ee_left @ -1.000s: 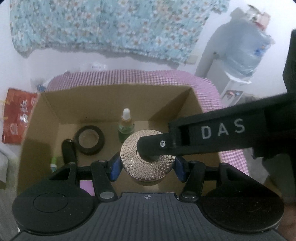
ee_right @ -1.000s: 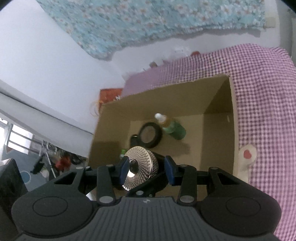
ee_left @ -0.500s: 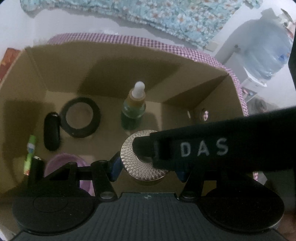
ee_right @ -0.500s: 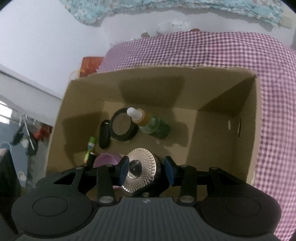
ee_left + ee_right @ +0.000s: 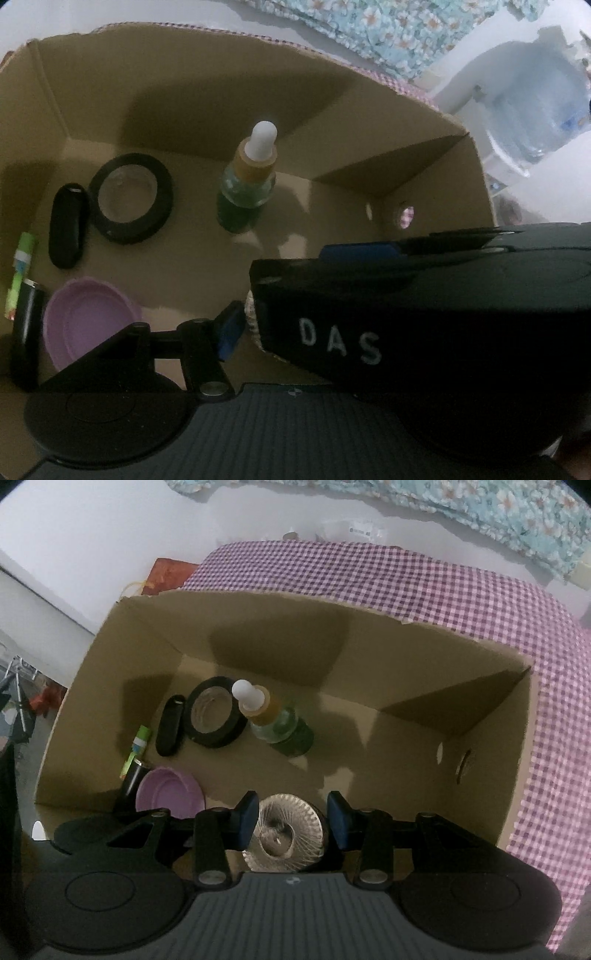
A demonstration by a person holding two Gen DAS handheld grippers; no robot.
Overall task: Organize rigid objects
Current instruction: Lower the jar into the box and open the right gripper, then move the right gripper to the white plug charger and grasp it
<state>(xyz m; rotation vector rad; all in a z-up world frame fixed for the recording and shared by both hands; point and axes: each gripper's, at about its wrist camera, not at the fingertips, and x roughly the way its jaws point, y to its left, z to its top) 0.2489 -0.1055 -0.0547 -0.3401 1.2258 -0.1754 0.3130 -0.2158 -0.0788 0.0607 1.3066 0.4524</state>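
Our right gripper's (image 5: 291, 821) blue pads flank the ribbed metallic lid (image 5: 286, 834), contact unclear. Left gripper (image 5: 255, 321): its jaws have just been opening, one pad (image 5: 229, 330) beside the lid's edge (image 5: 249, 314), the other hidden behind the right gripper body, lettered "DAS" (image 5: 338, 341). Lid sits low inside the cardboard box (image 5: 495, 812), near the purple cap (image 5: 168, 792) and dropper bottle (image 5: 275, 722).
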